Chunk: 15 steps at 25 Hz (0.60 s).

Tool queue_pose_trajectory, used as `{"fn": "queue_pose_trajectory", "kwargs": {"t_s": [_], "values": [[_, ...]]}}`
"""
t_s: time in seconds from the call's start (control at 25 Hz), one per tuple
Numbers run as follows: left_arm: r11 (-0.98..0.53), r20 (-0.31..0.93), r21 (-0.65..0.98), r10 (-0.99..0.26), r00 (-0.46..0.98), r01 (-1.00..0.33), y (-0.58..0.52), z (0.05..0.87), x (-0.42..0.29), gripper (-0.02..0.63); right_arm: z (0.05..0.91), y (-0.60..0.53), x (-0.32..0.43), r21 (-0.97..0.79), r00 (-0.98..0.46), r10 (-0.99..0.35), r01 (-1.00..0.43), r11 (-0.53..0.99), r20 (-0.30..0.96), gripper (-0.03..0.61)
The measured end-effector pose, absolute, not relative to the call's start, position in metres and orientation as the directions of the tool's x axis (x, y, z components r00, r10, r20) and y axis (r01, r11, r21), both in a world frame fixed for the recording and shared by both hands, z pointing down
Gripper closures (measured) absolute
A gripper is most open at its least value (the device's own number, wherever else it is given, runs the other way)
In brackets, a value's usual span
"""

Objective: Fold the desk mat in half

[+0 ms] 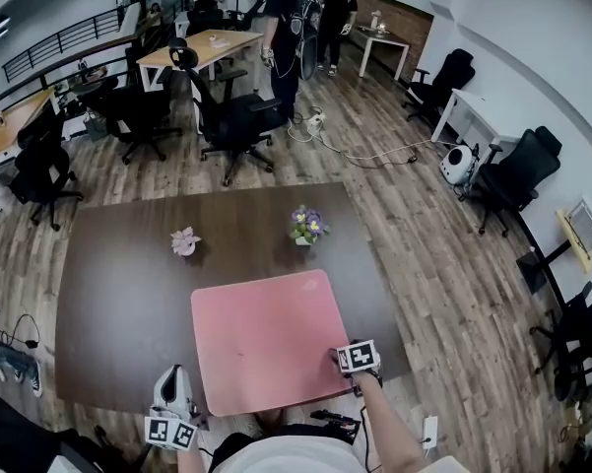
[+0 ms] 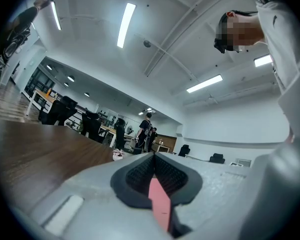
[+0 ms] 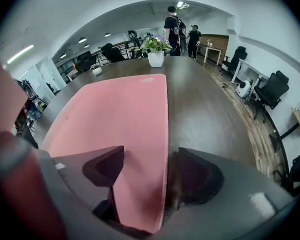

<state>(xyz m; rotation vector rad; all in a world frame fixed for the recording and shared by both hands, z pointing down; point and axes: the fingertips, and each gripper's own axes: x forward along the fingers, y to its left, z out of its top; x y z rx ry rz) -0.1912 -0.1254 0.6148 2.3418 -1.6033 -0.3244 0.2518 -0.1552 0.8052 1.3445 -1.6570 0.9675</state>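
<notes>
Grasp stage: desk mat lying flat, unfolded.
Left tool is clamping its near-left corner; right tool is gaping astride the right edge. Next: closing, then lifting.

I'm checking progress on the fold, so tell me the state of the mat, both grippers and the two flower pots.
Pink rectangular desk mat: unfolded, flat on the dark wooden table.
Left gripper: fingers shut on the mat's edge.
Right gripper: fingers open, mat's edge between them, not gripped.
Purple-flowered plant in white pot: upright.
Small pink-flowered pot: upright.
</notes>
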Motion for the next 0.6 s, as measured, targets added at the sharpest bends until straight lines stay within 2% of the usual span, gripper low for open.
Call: {"fn": "queue_pose_trajectory", "kwargs": {"t_s": [0.32, 0.48, 0.6], "values": [[-0.351, -0.022, 0.358, -0.930, 0.368, -0.865, -0.127, 0.615, -0.189, 0.612, 0.805, -0.156, 0.249, -0.097, -0.166, -0.363, -0.975, 0.200, 0.917, 0.238], [-0.359, -0.023, 0.361, -0.926, 0.376, -0.861, -0.129, 0.617, -0.185, 0.612, 0.805, -0.156, 0.239, -0.110, -0.184, -0.322, -0.966, 0.233, 0.929, 0.315], [-0.369, -0.024, 0.364, -0.922, 0.388, -0.855, -0.132, 0.618, -0.181, 0.612, 0.804, -0.155, 0.225, -0.172, -0.244, -0.308, -0.954, 0.245, 0.920, 0.419]]}}
